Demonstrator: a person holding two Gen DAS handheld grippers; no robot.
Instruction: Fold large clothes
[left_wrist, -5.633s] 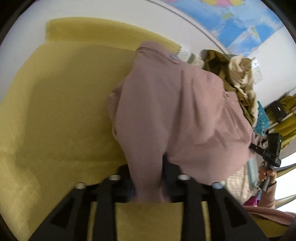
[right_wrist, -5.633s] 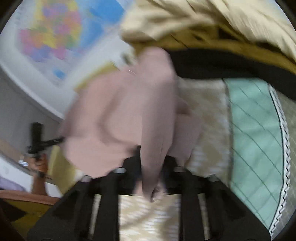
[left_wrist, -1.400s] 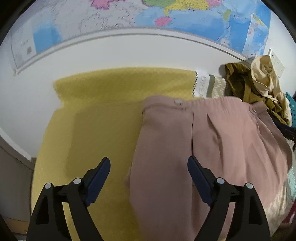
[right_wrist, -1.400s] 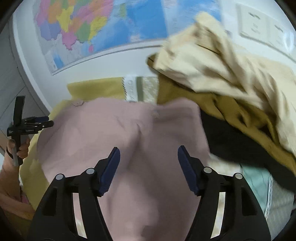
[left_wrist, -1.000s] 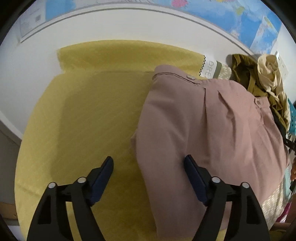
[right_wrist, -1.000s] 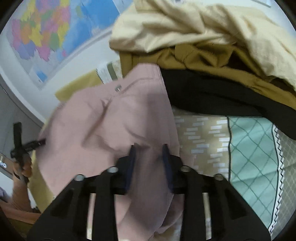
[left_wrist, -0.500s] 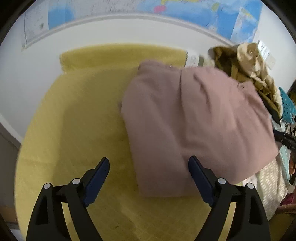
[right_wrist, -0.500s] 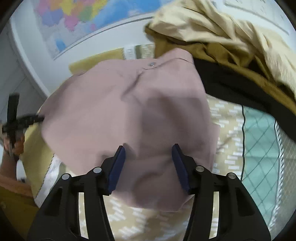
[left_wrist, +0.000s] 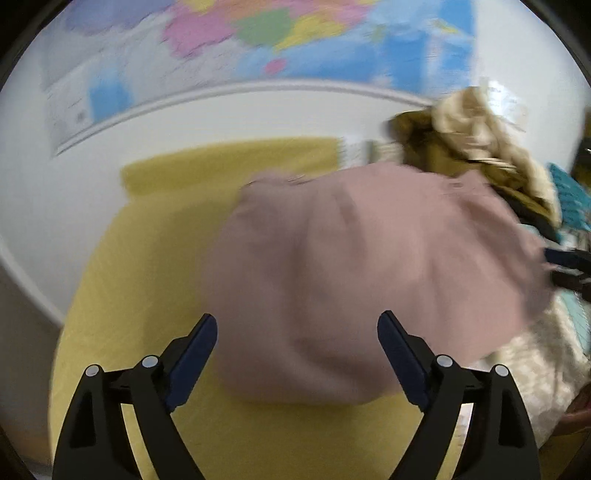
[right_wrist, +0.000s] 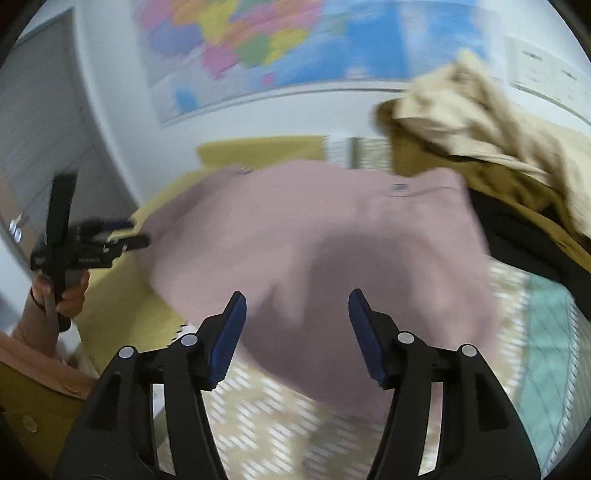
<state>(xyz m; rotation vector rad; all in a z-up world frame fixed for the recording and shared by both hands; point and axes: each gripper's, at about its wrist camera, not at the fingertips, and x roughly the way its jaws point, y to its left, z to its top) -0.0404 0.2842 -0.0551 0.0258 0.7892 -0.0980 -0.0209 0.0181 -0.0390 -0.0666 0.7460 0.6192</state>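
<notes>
The folded dusty-pink trousers (left_wrist: 354, 273) lie flat on a yellow cloth (left_wrist: 147, 280), waistband toward the wall. They also show in the right wrist view (right_wrist: 332, 251). My left gripper (left_wrist: 297, 354) is open and empty, just above the near edge of the trousers. My right gripper (right_wrist: 297, 325) is open and empty over their near right part. The left gripper also shows in the right wrist view (right_wrist: 110, 238), held by a hand. Both views are blurred.
A pile of unfolded clothes, mustard and cream (right_wrist: 480, 122), with something black (right_wrist: 524, 236), lies right of the trousers. A beige and teal patterned cloth (right_wrist: 546, 332) covers the right side. A white wall with a map (left_wrist: 258, 44) stands behind.
Earlier both grippers were shut on the trousers and lifted them; they have since let go. In the last half second both grippers pulled back and tilted up, showing more wall.
</notes>
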